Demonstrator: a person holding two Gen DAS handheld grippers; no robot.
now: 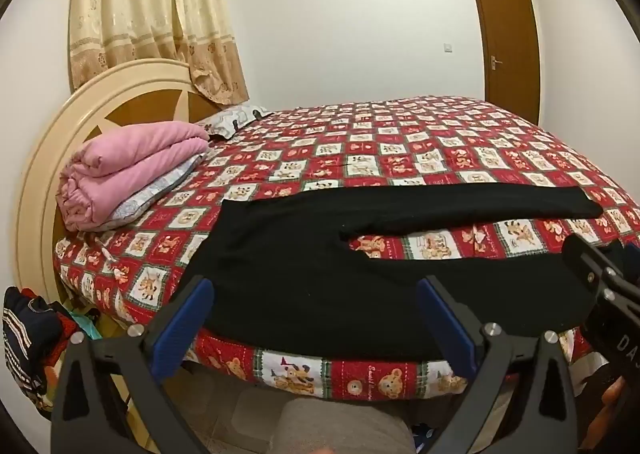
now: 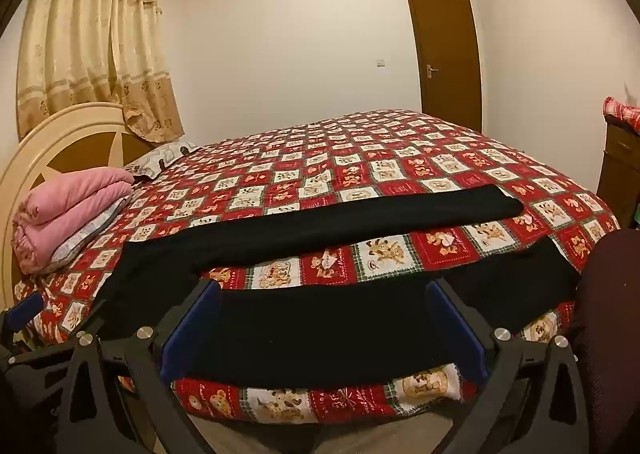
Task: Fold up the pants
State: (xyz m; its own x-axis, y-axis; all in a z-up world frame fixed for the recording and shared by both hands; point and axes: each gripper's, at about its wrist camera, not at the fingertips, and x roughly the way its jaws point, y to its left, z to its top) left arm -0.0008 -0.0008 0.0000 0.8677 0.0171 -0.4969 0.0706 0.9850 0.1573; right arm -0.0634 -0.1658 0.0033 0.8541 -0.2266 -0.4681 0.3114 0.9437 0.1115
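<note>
Black pants lie flat on the bed near its front edge, waist to the left, two legs spread apart toward the right; they also show in the right wrist view. My left gripper is open and empty, held at the bed's front edge in front of the waist part. My right gripper is open and empty, in front of the near leg. The right gripper also shows at the right edge of the left wrist view.
The bed has a red checked bear-print cover. A folded pink quilt lies by the cream headboard. Clothes hang low at the left. A brown door is at the back, a wooden cabinet at the right.
</note>
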